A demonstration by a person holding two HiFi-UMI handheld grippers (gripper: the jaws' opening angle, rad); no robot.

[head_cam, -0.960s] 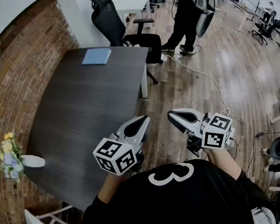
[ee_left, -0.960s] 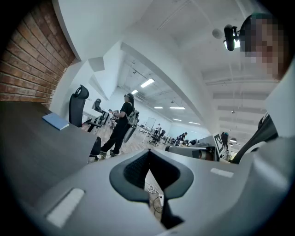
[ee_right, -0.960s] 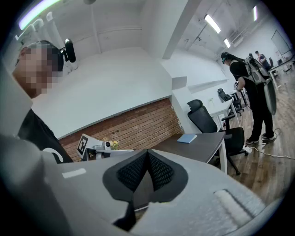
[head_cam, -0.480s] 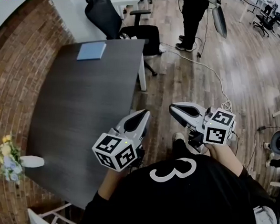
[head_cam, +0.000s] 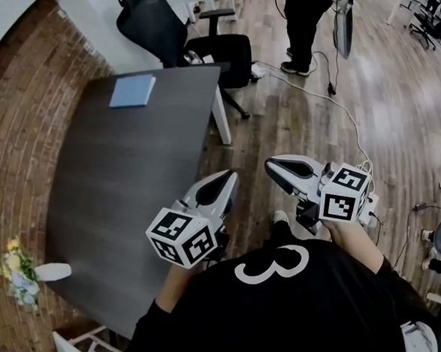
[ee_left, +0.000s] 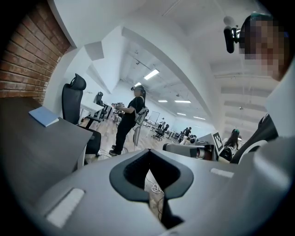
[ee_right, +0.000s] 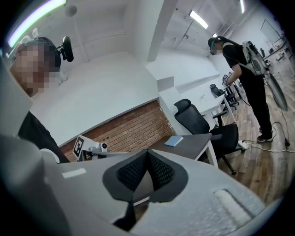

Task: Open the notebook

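Observation:
A pale blue notebook (head_cam: 132,90) lies closed at the far end of the dark table (head_cam: 123,186); it also shows as a small notebook (ee_left: 44,115) in the left gripper view and as a notebook (ee_right: 174,141) in the right gripper view. My left gripper (head_cam: 228,180) hovers over the table's near right edge, jaws shut and empty. My right gripper (head_cam: 272,166) hangs beside it over the wooden floor, jaws together with nothing between them. Both point toward the far end, well short of the notebook.
A black office chair (head_cam: 196,38) stands at the table's far corner. A person in black (head_cam: 307,11) stands on the floor beyond, with a cable (head_cam: 328,100) trailing across the boards. A brick wall (head_cam: 12,111) lines the left; a vase of flowers (head_cam: 24,274) sits near-left.
The view has swung: the table and notebook sit further left and lower in the picture. The standing person has shifted right. Both grippers keep their places and stay closed.

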